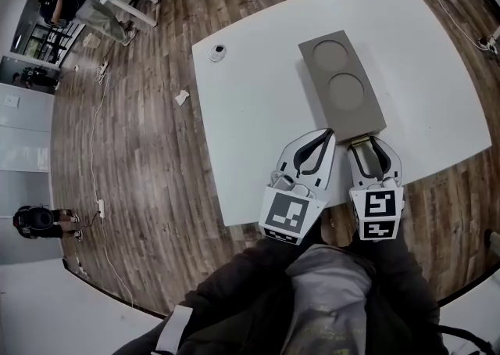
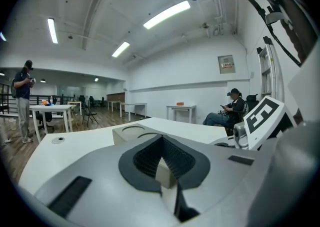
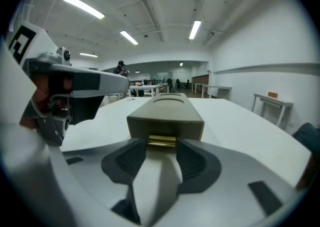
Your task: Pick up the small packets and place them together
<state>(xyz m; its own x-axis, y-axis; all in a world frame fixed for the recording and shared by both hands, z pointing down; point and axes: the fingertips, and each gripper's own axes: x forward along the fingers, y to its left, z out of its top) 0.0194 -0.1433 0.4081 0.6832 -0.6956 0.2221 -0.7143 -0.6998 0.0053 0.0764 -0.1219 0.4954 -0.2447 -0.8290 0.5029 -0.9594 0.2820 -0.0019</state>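
Open office, wood floor; white worktop (image 1: 258, 111) carries tan box (image 1: 341, 84). Gold packets (image 1: 359, 141) poke from box's near slot, between parted jaws of right gripper (image 3: 161, 151), not pinched. Left gripper (image 1: 329, 134) jaws together, empty, beside box corner. Packets likely light, thin, slick: pinch exposed edge squarely, pull straight.

The small packets (image 3: 162, 141) show as a thin, flat stack, gold-yellow and a little shiny, with their edges lined up one on another. How many there are I cannot tell. They lie level at the foot of the near end of the grey-brown box (image 1: 341, 84), which rests flat on the white table (image 1: 250, 127). Whether they poke from a slot or just lie against it is unclear. Their exposed end sits at the gap between the parted jaws of the right gripper (image 1: 367, 148), unsqueezed.
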